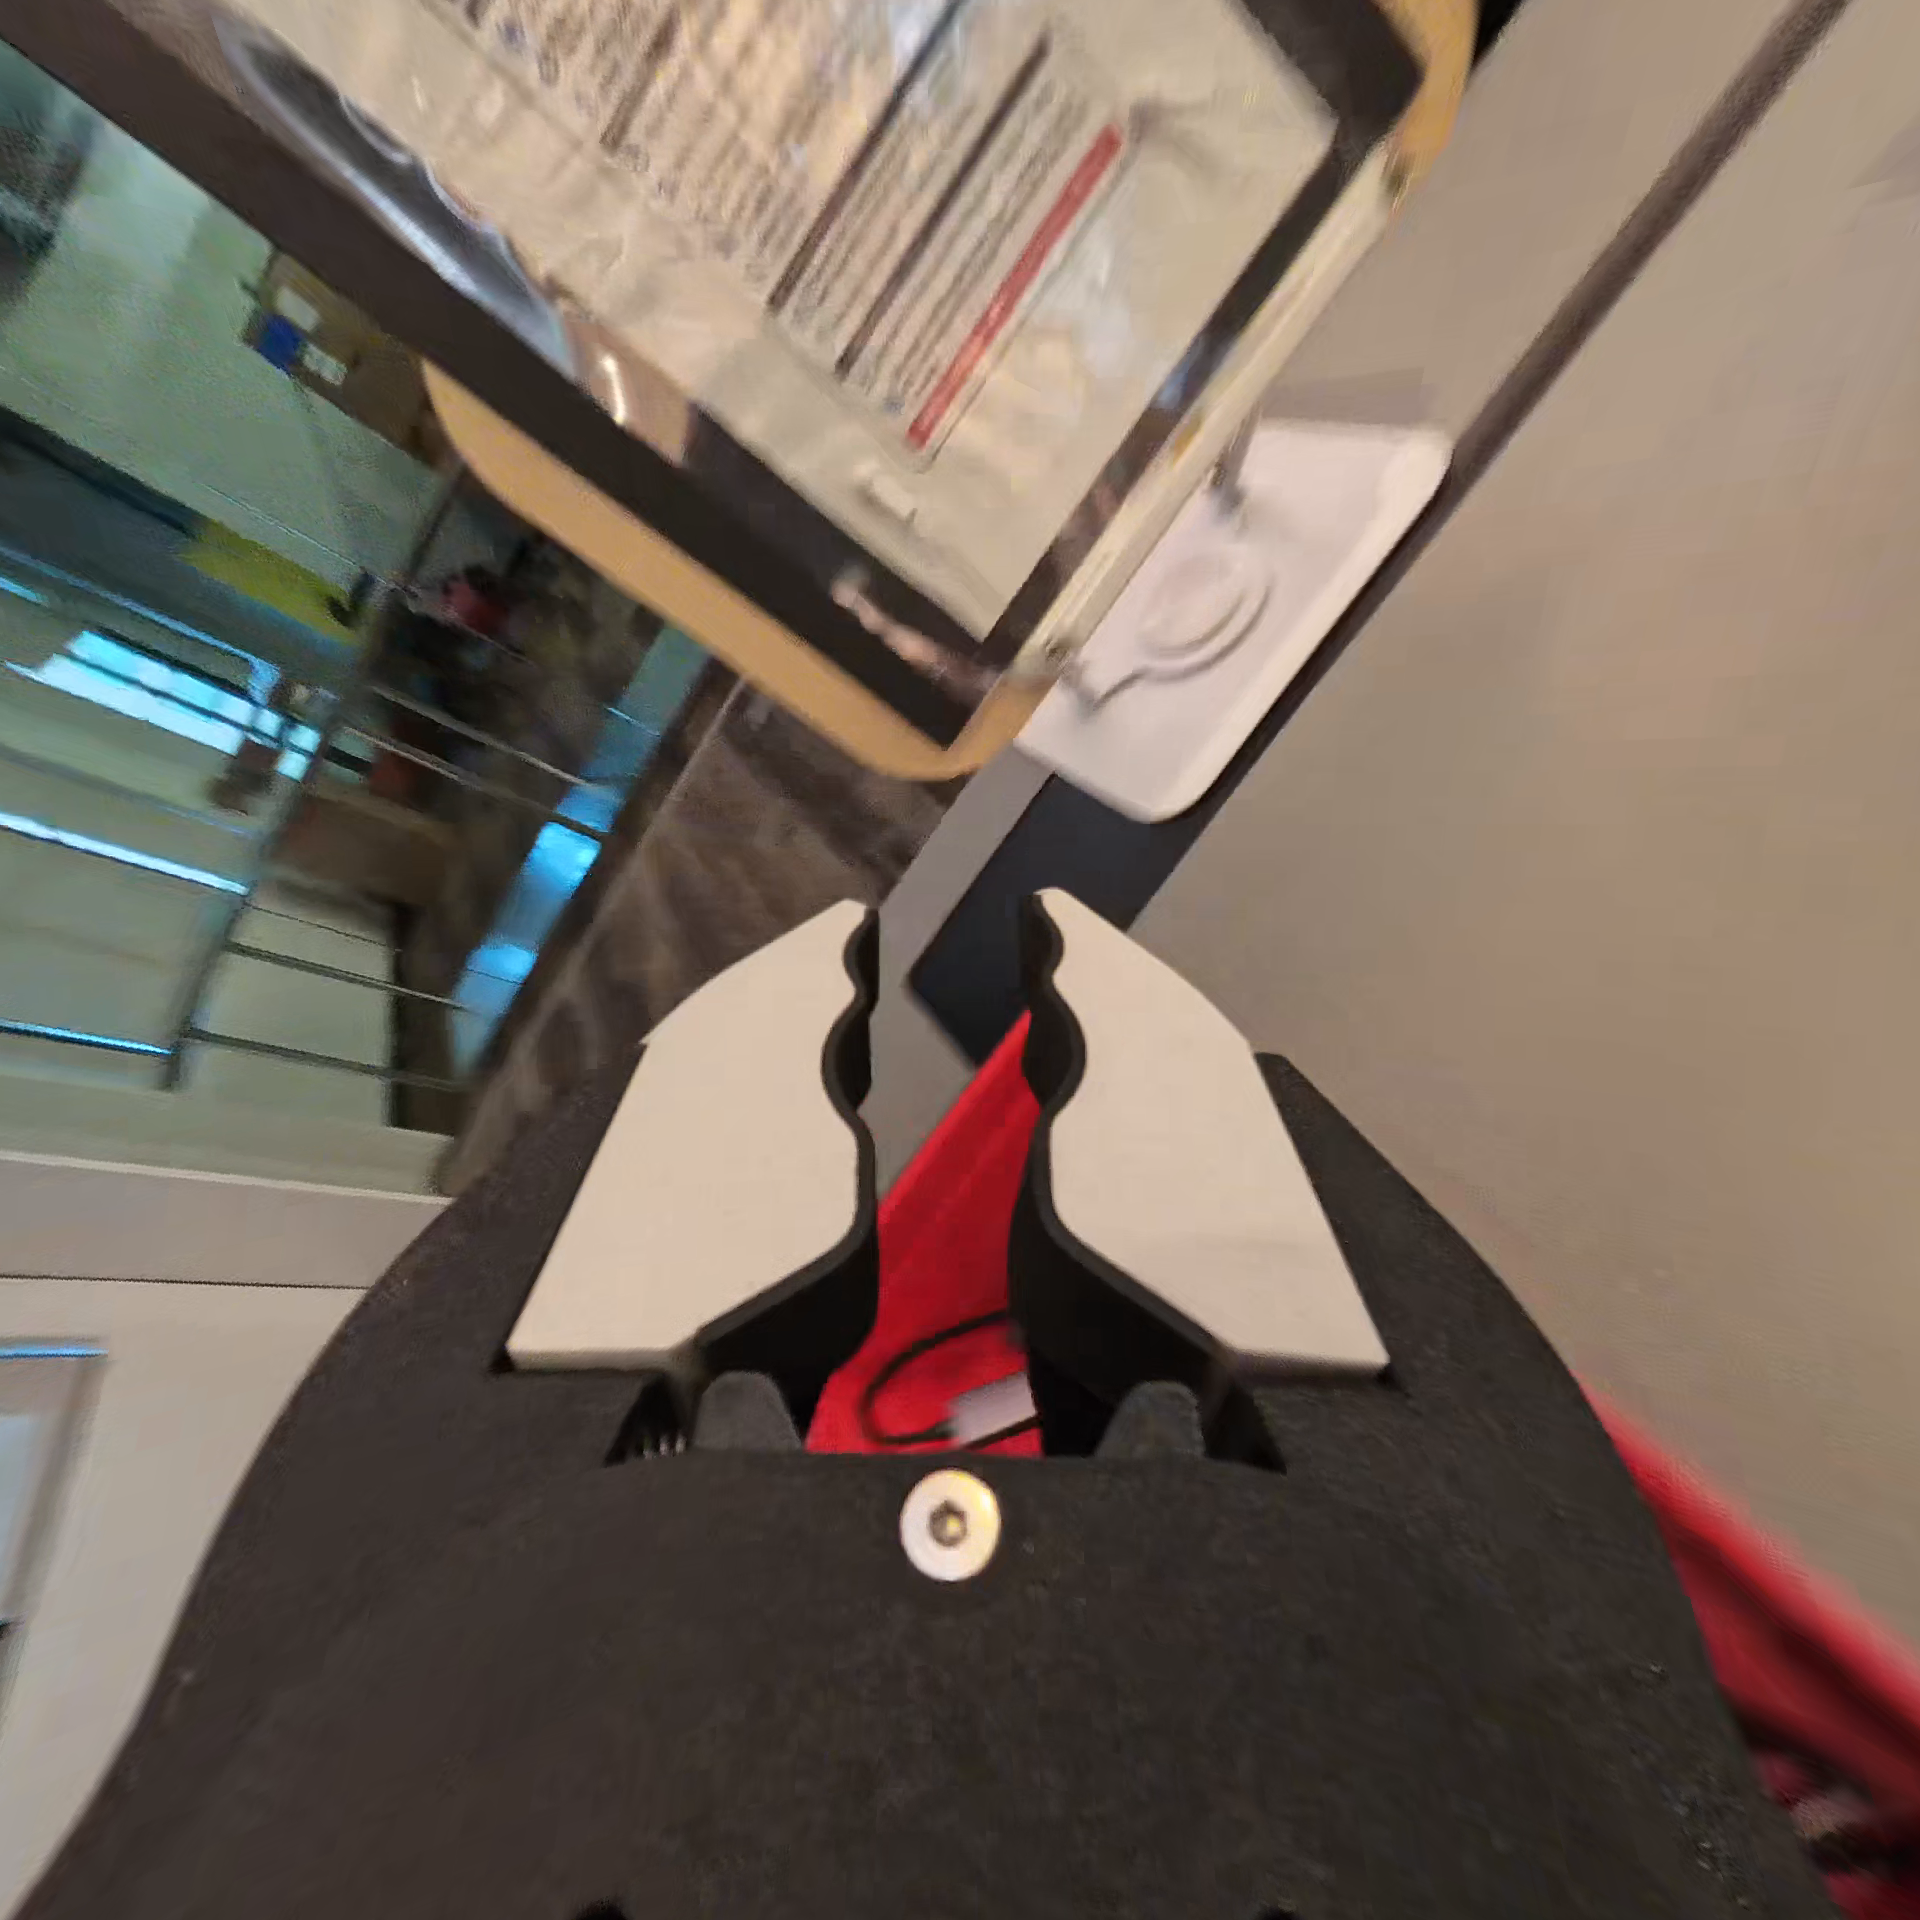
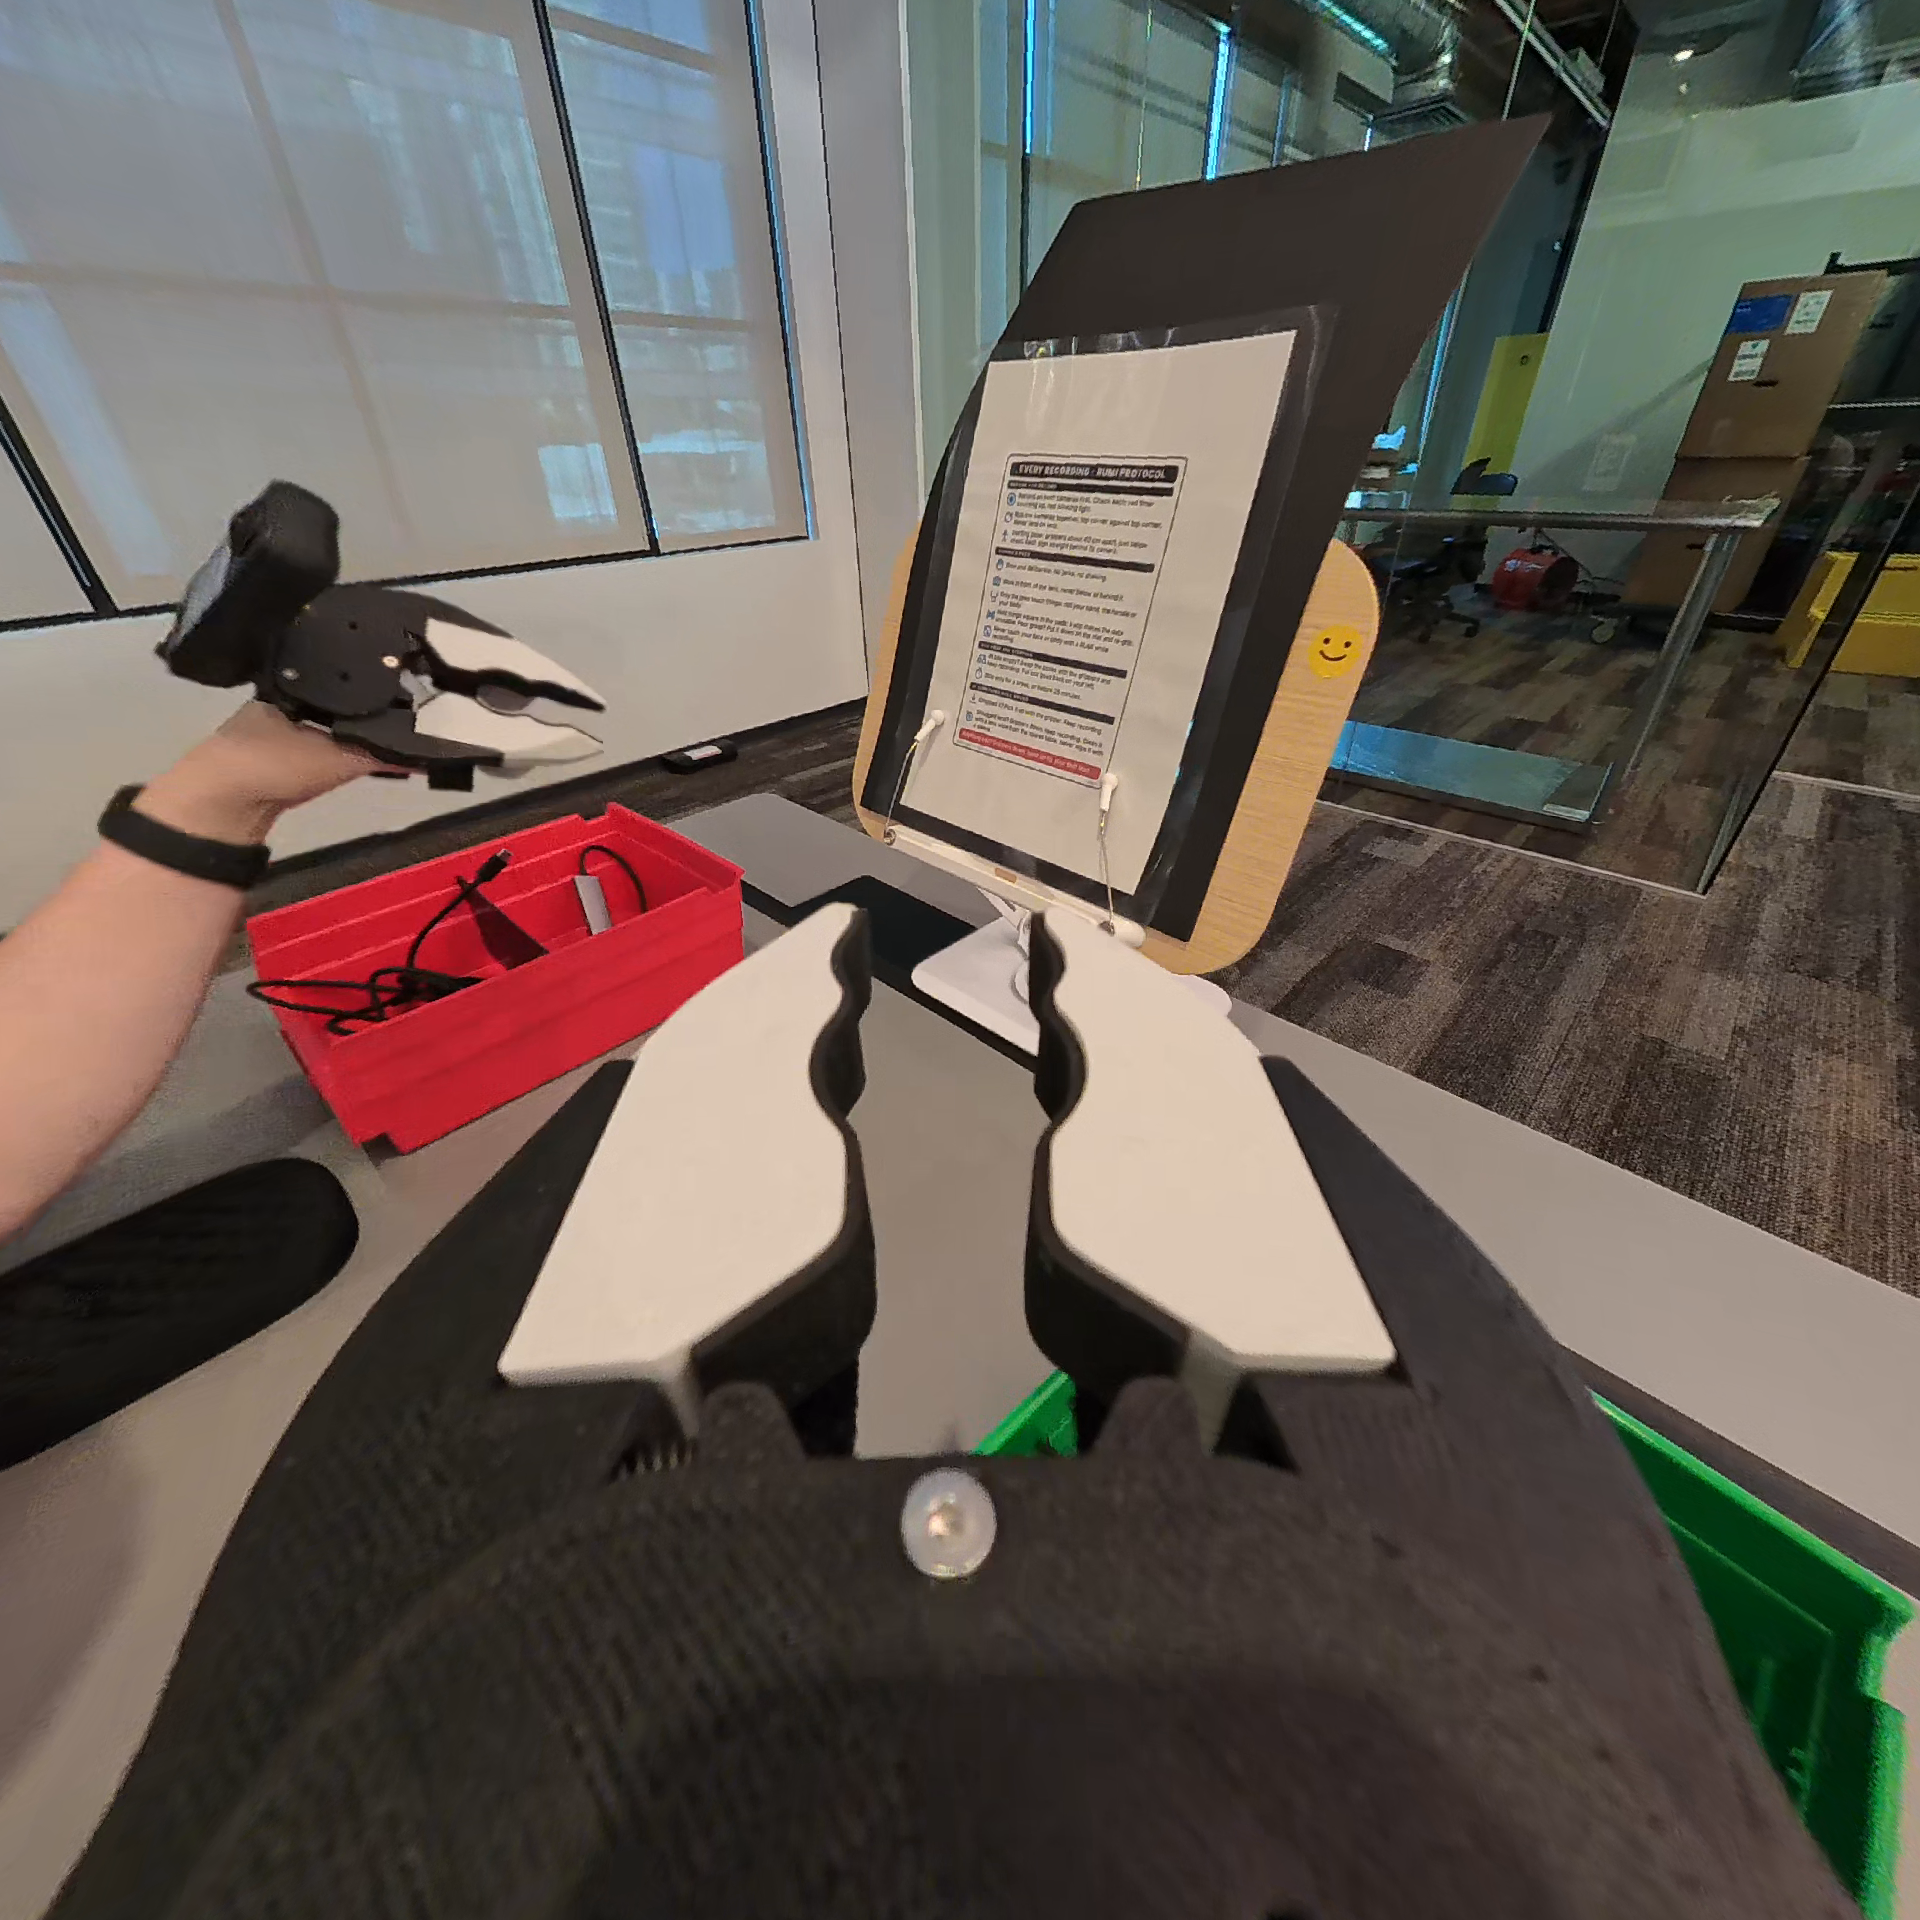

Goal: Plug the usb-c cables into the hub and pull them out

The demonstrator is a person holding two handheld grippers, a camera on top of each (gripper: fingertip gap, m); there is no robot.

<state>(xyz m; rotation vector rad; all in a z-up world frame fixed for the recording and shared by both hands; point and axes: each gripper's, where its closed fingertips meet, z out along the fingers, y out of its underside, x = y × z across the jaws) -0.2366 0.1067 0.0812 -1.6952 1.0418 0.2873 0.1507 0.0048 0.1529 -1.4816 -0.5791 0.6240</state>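
A red bin (image 2: 540, 1039) on the grey table (image 2: 1455, 1195) holds black usb-c cables (image 2: 416, 956) and a small grey hub (image 2: 592, 904). My left gripper (image 2: 597, 720) is held in a hand in the air above and left of the bin, rolled sideways, open and empty. In the left wrist view the left gripper (image 1: 951, 914) shows the red bin (image 1: 935, 1247), a cable loop (image 1: 914, 1361) and the hub (image 1: 992, 1408) behind its gap. My right gripper (image 2: 948, 925) is open and empty, above the table to the right of the bin.
A stand with a laminated sheet (image 2: 1091, 623) rises at the table's far edge on a white base, close to the left gripper in the left wrist view (image 1: 831, 260). A green bin (image 2: 1766, 1662) sits at the near right. A black padded object (image 2: 156, 1278) lies near left. There is about 40 cm between the tips of the two grippers.
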